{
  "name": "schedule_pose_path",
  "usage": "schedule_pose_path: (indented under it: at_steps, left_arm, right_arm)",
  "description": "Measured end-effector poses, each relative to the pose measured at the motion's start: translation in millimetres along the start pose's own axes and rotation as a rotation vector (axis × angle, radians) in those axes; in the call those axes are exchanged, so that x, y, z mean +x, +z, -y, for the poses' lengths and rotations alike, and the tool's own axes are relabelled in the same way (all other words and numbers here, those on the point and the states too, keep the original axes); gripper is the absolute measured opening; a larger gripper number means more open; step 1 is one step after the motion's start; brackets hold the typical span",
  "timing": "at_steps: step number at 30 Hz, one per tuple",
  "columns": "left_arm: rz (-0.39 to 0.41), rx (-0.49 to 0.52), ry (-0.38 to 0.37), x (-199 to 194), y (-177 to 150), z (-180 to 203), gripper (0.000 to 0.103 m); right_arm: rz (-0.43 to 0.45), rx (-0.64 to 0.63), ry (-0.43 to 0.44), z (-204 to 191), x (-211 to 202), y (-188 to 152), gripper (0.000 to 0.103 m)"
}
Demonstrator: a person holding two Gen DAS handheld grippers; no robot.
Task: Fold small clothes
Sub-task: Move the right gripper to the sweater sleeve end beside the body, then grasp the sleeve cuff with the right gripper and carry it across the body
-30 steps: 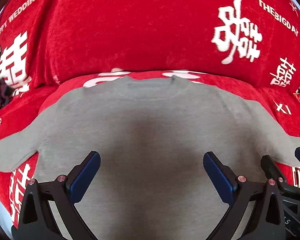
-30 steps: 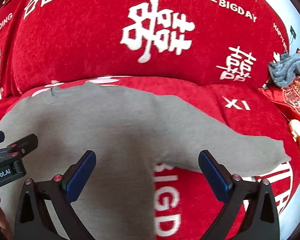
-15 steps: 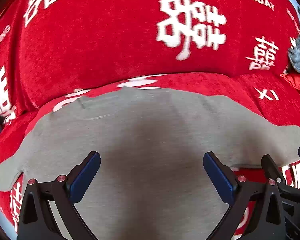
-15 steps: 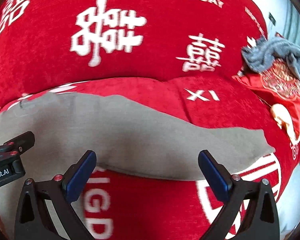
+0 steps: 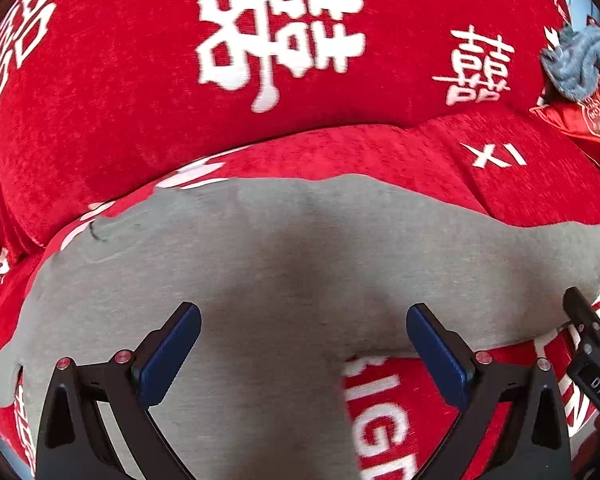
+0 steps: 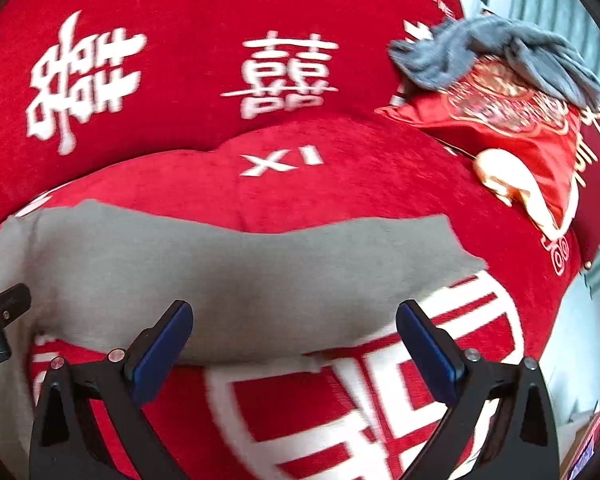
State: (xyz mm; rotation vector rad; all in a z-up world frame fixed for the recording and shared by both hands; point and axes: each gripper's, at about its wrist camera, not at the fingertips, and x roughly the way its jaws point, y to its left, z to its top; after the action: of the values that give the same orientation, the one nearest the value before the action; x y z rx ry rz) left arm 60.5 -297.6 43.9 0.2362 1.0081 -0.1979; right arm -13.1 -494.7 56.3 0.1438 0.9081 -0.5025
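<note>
A small grey long-sleeved top (image 5: 260,280) lies flat on a red sofa seat, neckline toward the backrest. My left gripper (image 5: 303,344) is open and empty above the top's right side near the armpit. My right gripper (image 6: 294,340) is open and empty above the lower edge of the right sleeve (image 6: 260,272), which stretches out to the right with its cuff (image 6: 456,248) on the red cover. The right gripper's body shows at the right edge of the left wrist view (image 5: 592,360).
The sofa cover (image 5: 140,100) is red with white characters and lettering. A red embroidered cushion (image 6: 512,136) lies at the right with a crumpled blue-grey cloth (image 6: 496,56) on it. The sofa's right edge and pale floor (image 6: 580,340) lie beyond.
Both grippers have swung to the right along the top. The left now looks at the right armpit area, and the right now looks at the right sleeve and cushion. Both stay open.
</note>
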Motion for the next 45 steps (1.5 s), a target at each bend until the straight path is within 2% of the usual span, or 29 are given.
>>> schedule_pose_path:
  at_steps: [8,15,23,25,29,31,32,33,34,35,36,41,45]
  left_arm:
    - [-0.006,0.027,-0.013,6,6,25,0.103]
    - [-0.015,0.04,-0.024,10,9,40,0.103]
    - [-0.019,0.054,-0.029,15,11,50,0.103]
    - [-0.02,0.054,-0.027,17,11,50,0.103]
    - [-0.023,0.039,-0.027,19,13,43,0.103]
    - [-0.02,0.025,-0.03,19,14,35,0.103]
    - [-0.016,0.012,-0.029,18,15,30,0.103]
    - [-0.014,-0.001,-0.027,18,16,24,0.103]
    - [-0.014,-0.017,-0.025,18,16,17,0.103]
    - [-0.016,-0.031,-0.023,19,17,11,0.103]
    - [-0.02,-0.05,-0.017,21,18,3,0.103]
    - [-0.048,-0.139,-0.004,31,17,-25,0.103]
    - [-0.096,-0.156,0.013,45,11,-32,0.103]
  right_arm:
    - [-0.014,0.056,-0.047,43,16,-3,0.101]
    - [-0.027,0.086,-0.077,65,25,-4,0.101]
    - [-0.07,0.125,-0.057,81,47,-2,0.101]
    - [-0.089,0.132,-0.043,82,58,0,0.097]
    - [-0.052,0.065,-0.107,73,72,11,0.096]
    - [-0.02,0.048,-0.108,71,74,15,0.087]
    - [0.004,0.046,-0.089,72,71,17,0.067]
    - [0.012,0.047,-0.065,73,69,18,0.033]
    - [0.005,0.058,-0.022,74,68,20,0.017]
    - [-0.004,0.087,0.006,78,65,20,0.01]
    - [0.002,0.115,0.016,81,61,18,0.007]
    - [0.079,0.185,0.038,93,26,2,0.007]
    - [0.093,0.218,0.042,98,16,-3,0.007]
